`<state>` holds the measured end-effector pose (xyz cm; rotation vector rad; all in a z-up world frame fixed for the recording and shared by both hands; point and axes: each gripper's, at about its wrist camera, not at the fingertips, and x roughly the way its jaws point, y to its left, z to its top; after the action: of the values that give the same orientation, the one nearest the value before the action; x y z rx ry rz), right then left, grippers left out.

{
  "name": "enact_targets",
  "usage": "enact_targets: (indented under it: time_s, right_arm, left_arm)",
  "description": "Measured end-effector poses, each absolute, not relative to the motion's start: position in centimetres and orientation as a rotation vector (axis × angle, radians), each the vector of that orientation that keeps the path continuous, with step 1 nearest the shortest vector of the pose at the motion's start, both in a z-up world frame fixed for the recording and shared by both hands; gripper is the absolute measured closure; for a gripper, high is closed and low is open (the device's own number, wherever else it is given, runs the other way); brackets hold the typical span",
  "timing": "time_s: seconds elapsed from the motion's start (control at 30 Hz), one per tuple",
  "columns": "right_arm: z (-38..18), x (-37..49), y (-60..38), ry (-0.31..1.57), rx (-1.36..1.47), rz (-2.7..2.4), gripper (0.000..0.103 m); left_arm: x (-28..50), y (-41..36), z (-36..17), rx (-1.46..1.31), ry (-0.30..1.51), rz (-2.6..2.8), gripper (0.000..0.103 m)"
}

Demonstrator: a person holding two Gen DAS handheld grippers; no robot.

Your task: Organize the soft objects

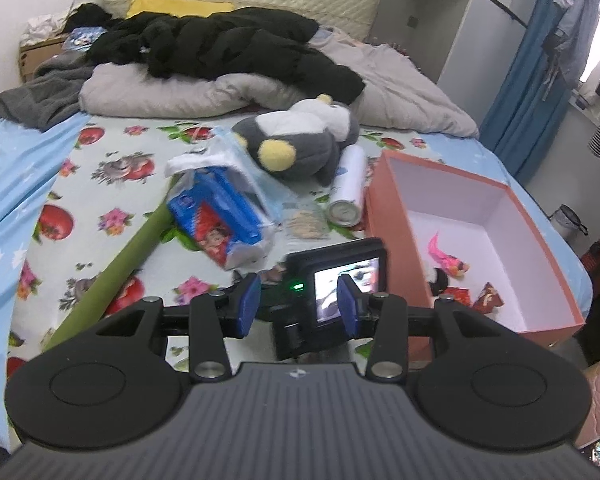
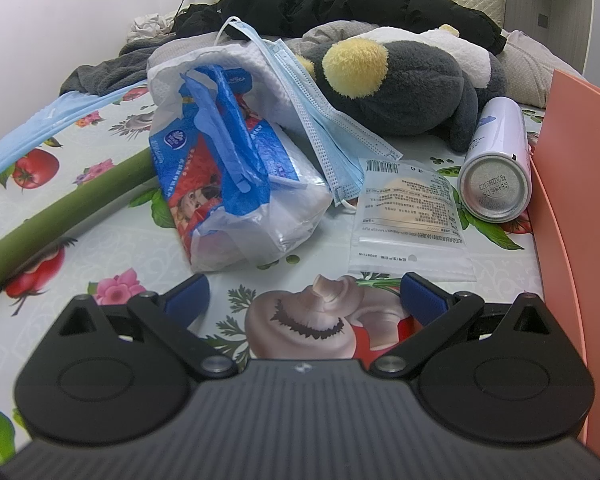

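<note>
right gripper (image 2: 303, 294) jaws spread, empty, low over bed | left gripper (image 1: 298, 300) jaws parted, nothing held | tissue pack (image 2: 236, 184) 11 o'clock | plush penguin (image 2: 412, 80) 1 o'clock, likely awaiting pink box (image 2: 580, 184) at 3 o'clock
</note>
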<state>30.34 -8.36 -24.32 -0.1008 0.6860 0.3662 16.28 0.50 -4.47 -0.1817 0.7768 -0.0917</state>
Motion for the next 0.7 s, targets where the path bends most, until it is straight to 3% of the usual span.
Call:
enact_targets:
  time_s: [0.13, 0.2, 0.7]
  right_arm:
    - [-24.3, 30.3, -8.3, 0.686, -0.101, 0.366, 0.0]
    - [-24.3, 30.3, -8.4, 0.686, -0.101, 0.366, 0.0]
    - [-24.3, 30.2, -8.3, 0.681, -0.101, 0.362, 0.0]
  left_arm:
    - [15.2, 2.7, -4.7, -0.192, 0.773, -0.035, 0.054]
    - [14.6, 3.8, -5.0, -0.198, 0.782, -0.011, 0.047]
    - [14.0, 9.0, -9.1, -0.298, 0.847, 0.09, 0.047]
